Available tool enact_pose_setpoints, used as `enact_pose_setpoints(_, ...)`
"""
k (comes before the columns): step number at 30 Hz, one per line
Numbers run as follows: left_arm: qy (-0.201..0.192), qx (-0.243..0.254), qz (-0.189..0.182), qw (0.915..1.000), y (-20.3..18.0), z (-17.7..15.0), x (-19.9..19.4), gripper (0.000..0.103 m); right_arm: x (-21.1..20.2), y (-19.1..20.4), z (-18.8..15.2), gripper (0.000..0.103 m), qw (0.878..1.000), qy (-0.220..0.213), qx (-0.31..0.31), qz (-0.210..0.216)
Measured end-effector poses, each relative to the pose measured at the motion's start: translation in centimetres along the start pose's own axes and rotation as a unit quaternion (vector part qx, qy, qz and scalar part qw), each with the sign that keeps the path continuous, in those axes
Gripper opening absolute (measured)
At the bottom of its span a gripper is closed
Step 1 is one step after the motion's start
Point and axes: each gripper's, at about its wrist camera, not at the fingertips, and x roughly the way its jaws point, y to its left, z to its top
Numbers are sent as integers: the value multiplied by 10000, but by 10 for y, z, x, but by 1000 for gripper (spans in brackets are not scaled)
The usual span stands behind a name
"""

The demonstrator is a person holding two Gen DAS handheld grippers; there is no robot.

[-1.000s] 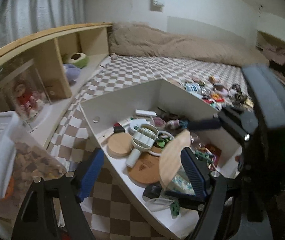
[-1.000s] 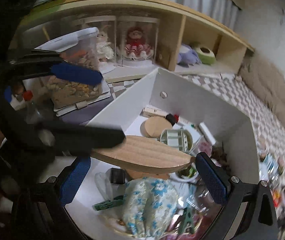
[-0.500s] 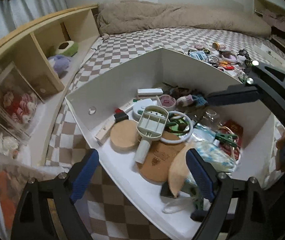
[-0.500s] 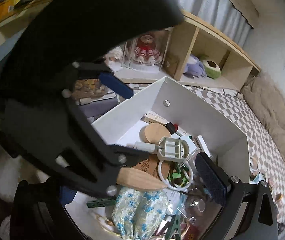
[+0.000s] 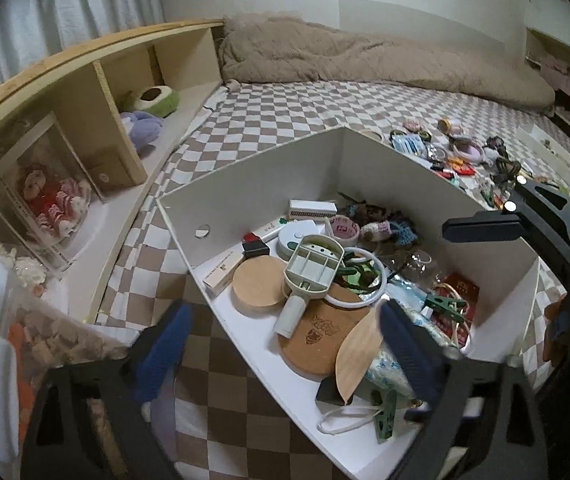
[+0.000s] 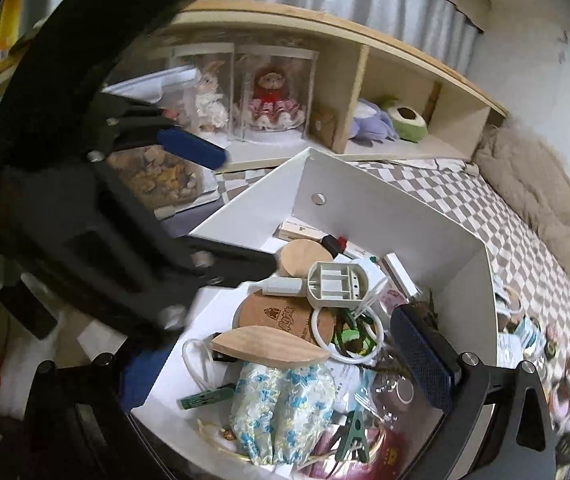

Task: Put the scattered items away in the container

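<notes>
At the near edge of the left wrist view, the left gripper [image 5: 281,344] stands with its blue pads spread wide, having just been opening, and nothing is pressed between them; its right pad lies just beside the leaf-shaped wooden board [image 5: 355,354], which rests tilted on edge inside the white container [image 5: 269,184], leaning on a floral pouch [image 5: 389,364]; from the right wrist view the same board [image 6: 271,346] lies with its long axis across the picture, pointed ends left and right, over the pouch [image 6: 281,404]; the right gripper [image 6: 281,364] has its right pad clear and apart from everything, though its left pad is largely hidden behind the other gripper's dark frame, and nothing is gripped; beyond the board sit a round cork mat [image 5: 321,332], a pale green handled tray [image 5: 313,266] with its handle toward the camera, a white ring [image 5: 361,276] and a round wooden disc [image 5: 259,280]; the container's far corner holds small things too jumbled to name; farther off, loose trinkets [image 5: 457,152] lie scattered on the checkered bedcover [image 5: 293,108], blurred and small.
</notes>
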Motion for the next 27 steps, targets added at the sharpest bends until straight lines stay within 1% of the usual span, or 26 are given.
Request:
enact_pose_setpoints(5, -104, -234, -22, 9997, 1, -3, -15, 103, -13, -8, -4, 103, 9995, -60, 291, -115)
enact_pose_setpoints(14, -509, -530, -113, 9972, -8, -17, -47, 103, -41, -21, -12, 103, 9960, -194, 723, -495)
enact_pose_setpoints(16, -610, -627, -119, 9961, -9, -21, -55, 103, -50, -23, -14, 103, 9945, -300, 791, -625)
enact_pose_setpoints(18, -713, -702, -170, 9948, -11, -25, -62, 103, -60, -25, -16, 103, 9934, -384, 859, -658)
enact_pose_setpoints(27, -1084, -1070, -291, 9879, -23, -39, -88, 103, -95, -26, -34, 103, 9886, -563, 1046, -923)
